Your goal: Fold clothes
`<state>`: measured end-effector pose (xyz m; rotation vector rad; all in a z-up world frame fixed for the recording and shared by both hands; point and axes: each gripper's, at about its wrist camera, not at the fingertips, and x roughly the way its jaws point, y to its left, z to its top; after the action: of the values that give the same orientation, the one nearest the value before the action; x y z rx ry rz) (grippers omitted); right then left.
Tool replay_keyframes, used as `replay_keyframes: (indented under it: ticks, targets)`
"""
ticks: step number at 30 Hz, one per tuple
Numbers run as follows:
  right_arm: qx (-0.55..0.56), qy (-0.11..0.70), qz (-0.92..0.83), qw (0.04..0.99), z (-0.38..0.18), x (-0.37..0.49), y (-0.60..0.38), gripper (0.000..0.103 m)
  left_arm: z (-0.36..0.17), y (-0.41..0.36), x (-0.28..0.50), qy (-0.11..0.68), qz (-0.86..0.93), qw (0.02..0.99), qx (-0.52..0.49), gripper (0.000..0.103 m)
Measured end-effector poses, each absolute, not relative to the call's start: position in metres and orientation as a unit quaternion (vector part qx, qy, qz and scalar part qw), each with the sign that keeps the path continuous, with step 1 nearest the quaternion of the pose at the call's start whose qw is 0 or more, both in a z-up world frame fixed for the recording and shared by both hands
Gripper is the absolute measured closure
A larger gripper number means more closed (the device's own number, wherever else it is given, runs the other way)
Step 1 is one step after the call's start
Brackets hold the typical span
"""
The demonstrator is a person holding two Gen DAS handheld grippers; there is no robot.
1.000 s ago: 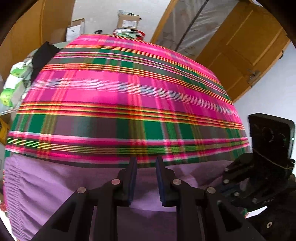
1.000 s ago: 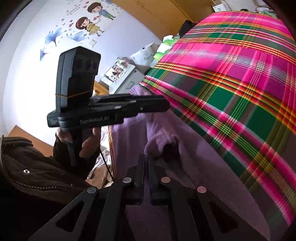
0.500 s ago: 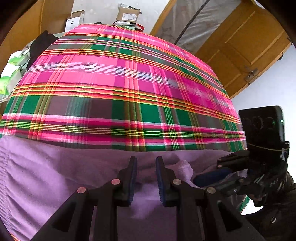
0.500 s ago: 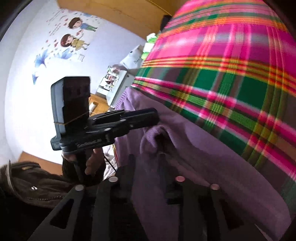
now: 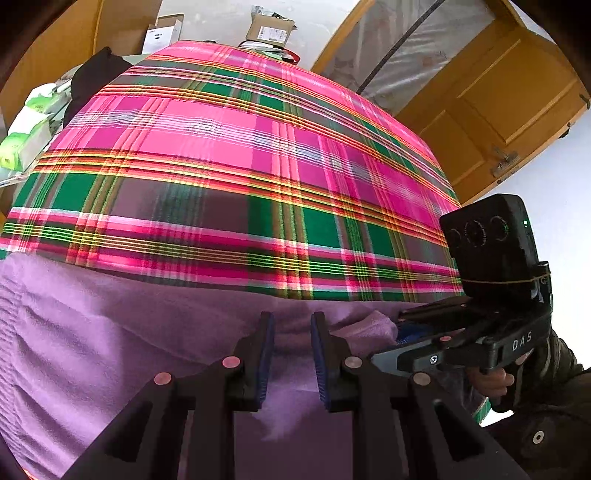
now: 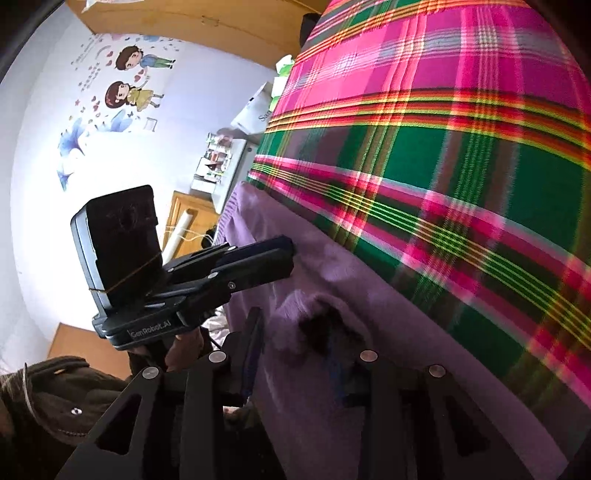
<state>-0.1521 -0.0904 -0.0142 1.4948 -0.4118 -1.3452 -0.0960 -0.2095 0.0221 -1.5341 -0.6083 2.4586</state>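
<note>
A purple fleece garment [image 5: 122, 343] lies spread along the near edge of a pink and green plaid cloth [image 5: 240, 155]. My left gripper [image 5: 291, 350] hovers just over the garment. Its jaws stand a little apart, the blue pads are bare, and purple cloth shows in the gap. From the right wrist view the left gripper [image 6: 290, 254] points at the garment's edge. My right gripper [image 6: 295, 343] is low on the garment [image 6: 424, 369] and its jaws are opening. A raised purple fold with a dark hollow [image 6: 314, 317] sits loose between them and hides part of the right finger. The right gripper [image 5: 400, 334] also shows beside that fold.
A wooden door [image 5: 491, 96] stands beyond the plaid cloth at the right. Cardboard boxes [image 5: 267, 31], a black garment [image 5: 96, 77] and green packs [image 5: 26, 136] crowd the far and left sides. A person's dark sleeve [image 6: 55, 391] is near me. Cartoon stickers [image 6: 129, 81] mark the wall.
The right gripper's jaws have parted and let go of the purple fold; it rolled and sank closer to the garment. The left gripper has stayed over the cloth with the same gap.
</note>
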Motion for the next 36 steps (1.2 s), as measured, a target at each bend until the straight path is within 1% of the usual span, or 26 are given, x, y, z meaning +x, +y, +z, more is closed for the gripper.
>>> replay_keyframes:
  ticks: [7,11,17,28,34,35,36]
  targets:
    - [0.618,-0.257,-0.528,0.523,-0.026,-0.169,-0.087,0.069,0.024,-0.219,-0.096,-0.227,0.831,0.085,-0.501,0.082]
    - [0.608,-0.290,-0.536,0.508,-0.026,-0.182,-0.075,0.069,0.023,-0.227,-0.098,-0.246,0.831,0.077,-0.494,0.082]
    - [0.592,-0.280,-0.566,0.501,-0.013,-0.197,-0.067,0.069,0.023,-0.233,-0.100,-0.258,0.832,0.071,-0.486,0.082]
    - [0.598,-0.257,-0.581,0.489,-0.017,-0.231,-0.072,0.068,0.023,-0.226,-0.112,-0.239,0.838,0.079,-0.484,0.082]
    - [0.600,-0.255,-0.585,0.482,-0.024,-0.233,-0.071,0.068,0.019,-0.211,-0.137,-0.217,0.835,0.105,-0.495,0.071]
    - [0.599,-0.254,-0.585,0.485,-0.023,-0.232,-0.070,0.068,0.018,-0.208,-0.141,-0.214,0.834,0.115,-0.496,0.066]
    - [0.597,-0.253,-0.585,0.487,-0.023,-0.232,-0.069,0.068,0.016,-0.205,-0.145,-0.211,0.831,0.123,-0.500,0.064]
